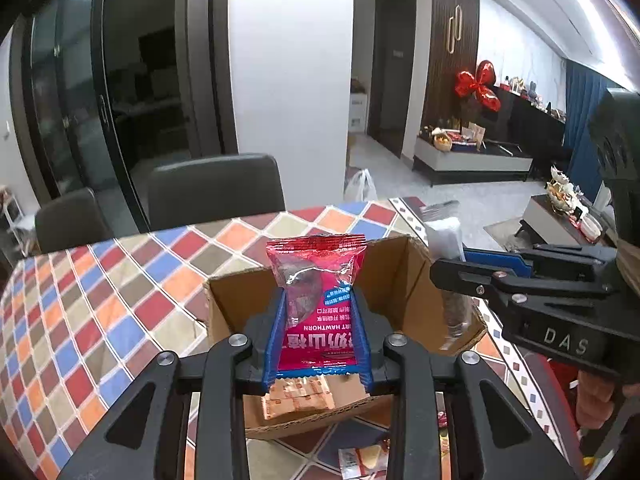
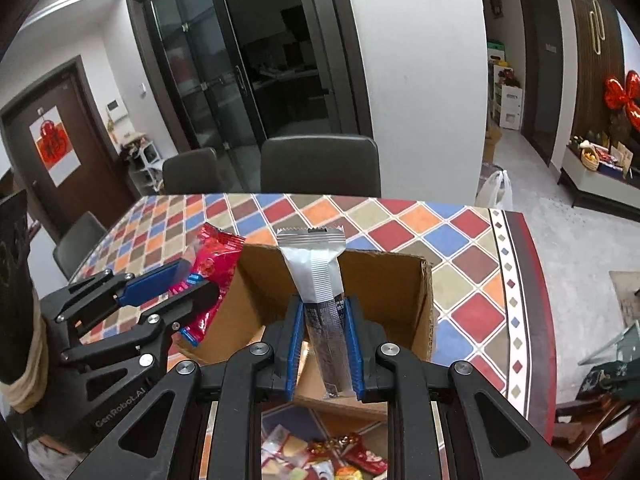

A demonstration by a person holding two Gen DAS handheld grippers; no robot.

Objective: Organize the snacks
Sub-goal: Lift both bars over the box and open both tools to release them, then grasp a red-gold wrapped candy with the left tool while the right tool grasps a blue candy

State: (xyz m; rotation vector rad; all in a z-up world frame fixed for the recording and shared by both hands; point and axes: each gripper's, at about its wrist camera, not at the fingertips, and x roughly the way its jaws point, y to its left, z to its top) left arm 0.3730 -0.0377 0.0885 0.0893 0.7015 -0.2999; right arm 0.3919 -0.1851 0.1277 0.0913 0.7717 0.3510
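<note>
My left hand-held gripper is clamped on a red hawthorn packet, right hand-held gripper pinching a silver bar, both over the cardboard box on the table.

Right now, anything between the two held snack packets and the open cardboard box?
Nothing visible. The left gripper holds the red packet, the right gripper the silver packet, both at the open cardboard box, top clear.
</note>
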